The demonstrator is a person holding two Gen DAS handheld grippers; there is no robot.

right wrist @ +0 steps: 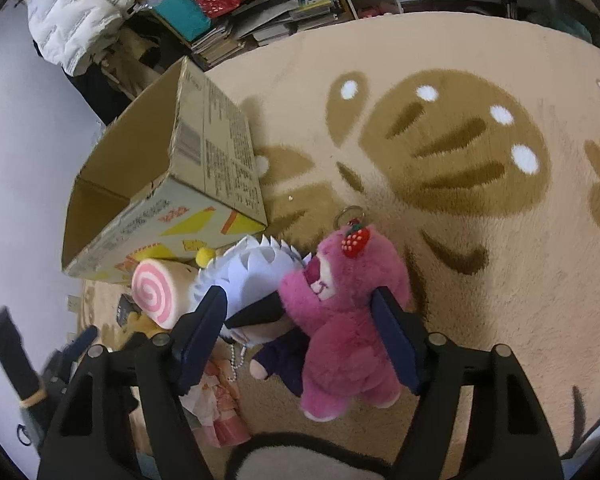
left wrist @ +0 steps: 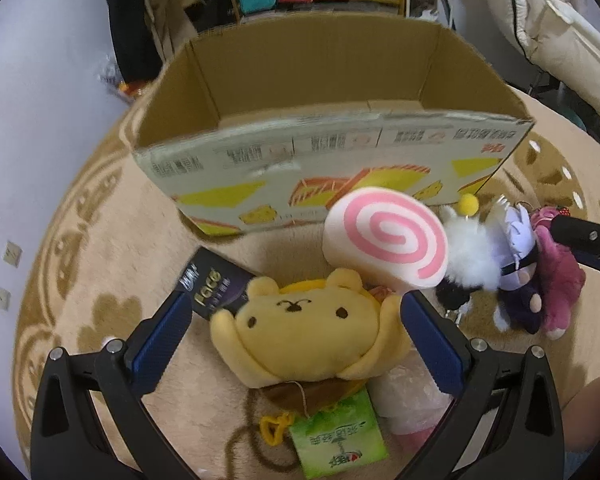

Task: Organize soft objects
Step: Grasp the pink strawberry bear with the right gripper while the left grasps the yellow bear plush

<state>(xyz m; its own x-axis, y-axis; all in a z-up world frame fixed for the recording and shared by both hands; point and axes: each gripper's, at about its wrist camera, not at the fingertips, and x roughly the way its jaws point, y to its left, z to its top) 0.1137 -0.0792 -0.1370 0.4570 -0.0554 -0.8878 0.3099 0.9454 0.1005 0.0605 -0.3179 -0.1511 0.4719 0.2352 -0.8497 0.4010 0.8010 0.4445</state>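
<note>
A yellow bear plush [left wrist: 306,326] lies on the rug between the open jaws of my left gripper [left wrist: 296,316], neither pad pressing it. Behind it lie a pink-swirl roll plush [left wrist: 388,236], a white-haired doll [left wrist: 496,248] and a pink bear plush [left wrist: 556,280]. An open cardboard box [left wrist: 328,156] stands beyond, empty as far as I see. In the right wrist view my right gripper [right wrist: 300,312] is open around the pink bear plush [right wrist: 344,312] and the white-haired doll [right wrist: 252,276]. The roll plush [right wrist: 156,292] and box [right wrist: 172,184] lie to the left.
A dark packet [left wrist: 212,284], a green packet [left wrist: 336,436] and a pink wrapped pack [left wrist: 408,400] lie near the yellow bear. The beige patterned rug [right wrist: 480,200] spreads to the right. Shelves with books and bins [right wrist: 240,12] stand behind the box.
</note>
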